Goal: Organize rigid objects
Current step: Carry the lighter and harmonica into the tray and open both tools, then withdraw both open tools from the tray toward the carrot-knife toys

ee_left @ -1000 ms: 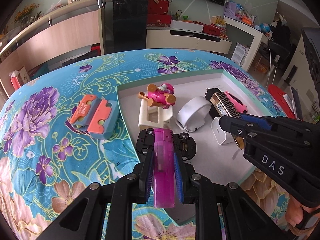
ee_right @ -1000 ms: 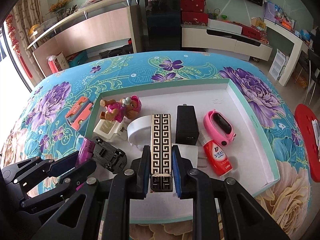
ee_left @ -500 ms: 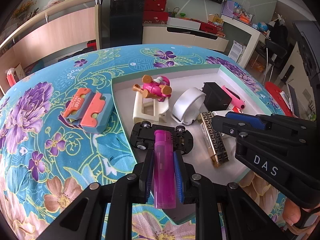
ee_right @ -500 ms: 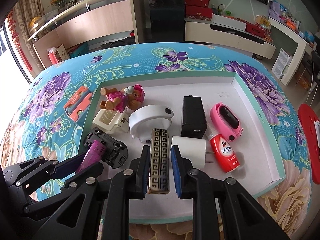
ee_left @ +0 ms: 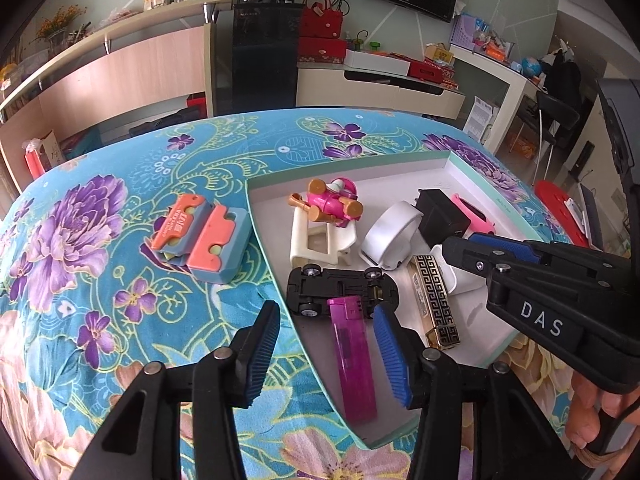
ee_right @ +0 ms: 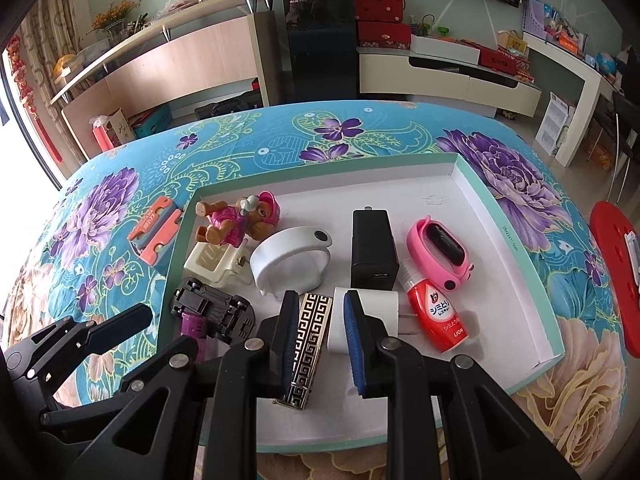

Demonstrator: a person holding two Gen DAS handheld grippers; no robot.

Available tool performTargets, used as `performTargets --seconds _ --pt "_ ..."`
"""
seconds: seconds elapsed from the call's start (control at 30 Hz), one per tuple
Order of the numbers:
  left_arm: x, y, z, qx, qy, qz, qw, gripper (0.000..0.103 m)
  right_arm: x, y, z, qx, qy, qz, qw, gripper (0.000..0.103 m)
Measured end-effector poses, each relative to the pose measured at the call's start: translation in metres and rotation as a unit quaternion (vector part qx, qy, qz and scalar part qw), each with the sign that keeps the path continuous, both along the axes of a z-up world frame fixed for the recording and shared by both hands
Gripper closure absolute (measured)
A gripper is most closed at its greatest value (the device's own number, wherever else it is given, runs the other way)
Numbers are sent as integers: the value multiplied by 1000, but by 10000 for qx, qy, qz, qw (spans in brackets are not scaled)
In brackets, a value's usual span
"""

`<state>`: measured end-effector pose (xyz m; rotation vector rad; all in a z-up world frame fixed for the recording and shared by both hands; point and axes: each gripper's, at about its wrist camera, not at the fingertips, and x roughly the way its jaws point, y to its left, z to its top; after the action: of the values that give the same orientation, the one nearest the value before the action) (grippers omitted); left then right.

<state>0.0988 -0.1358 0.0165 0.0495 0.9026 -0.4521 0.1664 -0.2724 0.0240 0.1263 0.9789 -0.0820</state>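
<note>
Left gripper (ee_left: 326, 354) jaws opening around purple lighter (ee_left: 352, 360) lying lengthwise between them in tray (ee_left: 472, 160); right gripper (ee_right: 318, 344) slightly parted beside patterned lighter (ee_right: 310, 340).

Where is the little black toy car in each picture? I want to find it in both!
Left wrist view: the black toy car lies upside down, wheels up, just below the middle, right above the pink lighter.
Right wrist view: the same car sits low on the left, by the tray's left wall, partly behind the gripper frame.
Shared landmark: the white cuff-shaped holder, beside the car in both.
</note>
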Motion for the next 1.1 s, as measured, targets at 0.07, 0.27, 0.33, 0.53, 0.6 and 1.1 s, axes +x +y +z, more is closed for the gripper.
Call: performTargets --seconds 0.07,0.27,0.33,0.53,0.6,1.1 --pt "3 7 1 -17 -15 126 9999 42 0 1 0 -10 8 10 10000 80" --pt "14 35 -1 62 -95 713 9974 30 2 5 -2 4 17 77 10000 80" --pt "19 47 -4 79 -65 941 9955 18 2 8 -2 13 18 118 9999 80" --pt "29 73 -14 72 124 1480 9889 7 6 19 -4 68 10 256 9996 63" --pt "30 78 -17 44 176 1594 9871 2 7 23 -5 84 4 297 9995 61" --pt "36 94 -23 241 158 2044 9785 0 16 37 -13 270 -9 428 9987 19"
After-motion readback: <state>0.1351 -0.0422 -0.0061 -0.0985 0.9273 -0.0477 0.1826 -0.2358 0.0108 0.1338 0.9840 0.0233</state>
